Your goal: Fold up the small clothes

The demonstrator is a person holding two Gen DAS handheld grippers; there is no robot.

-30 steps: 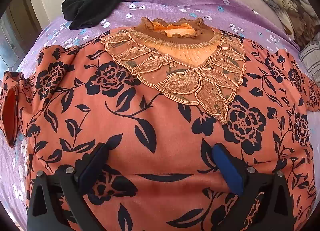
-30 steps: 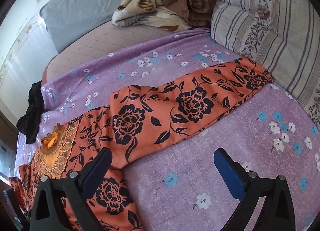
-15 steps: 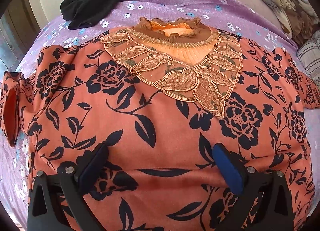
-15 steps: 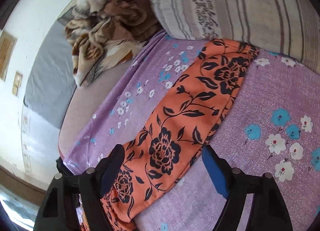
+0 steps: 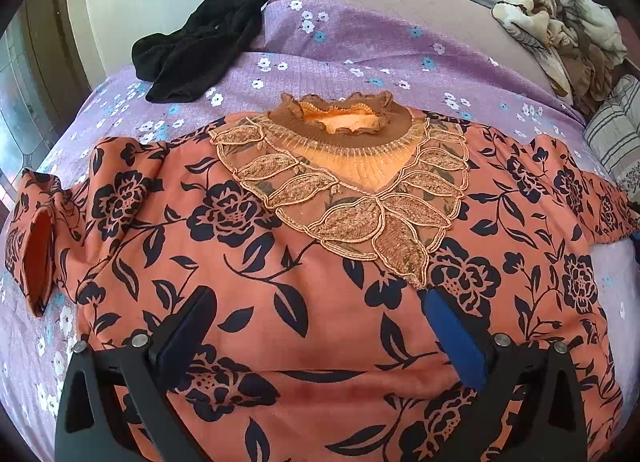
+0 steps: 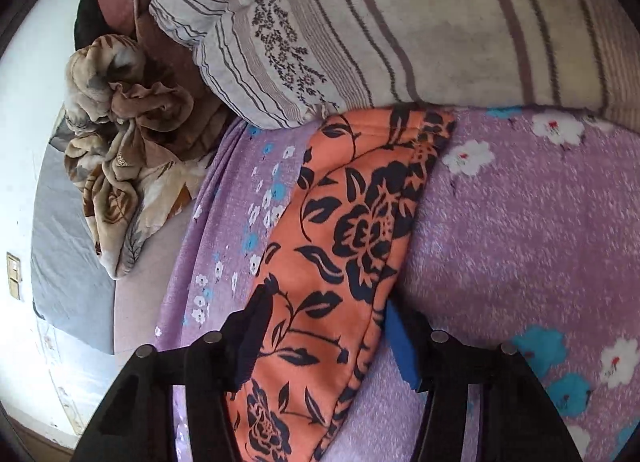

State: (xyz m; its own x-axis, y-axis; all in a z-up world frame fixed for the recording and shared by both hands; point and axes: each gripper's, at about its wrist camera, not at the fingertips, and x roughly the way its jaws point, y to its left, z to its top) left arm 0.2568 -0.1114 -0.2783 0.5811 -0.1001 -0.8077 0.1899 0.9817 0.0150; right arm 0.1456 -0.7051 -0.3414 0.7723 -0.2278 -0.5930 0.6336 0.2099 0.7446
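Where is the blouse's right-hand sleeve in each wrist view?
Left wrist: sleeve runs off the blouse to the right edge.
Right wrist: sleeve fills the centre, between the closing right gripper fingers.
Shared landmark: striped pillow.

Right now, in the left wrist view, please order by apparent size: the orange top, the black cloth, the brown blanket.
1. Orange top, by far the largest, though also nearest.
2. Black cloth.
3. Brown blanket; partly cut off at the edge, so the order of 2 and 3 is unsure.
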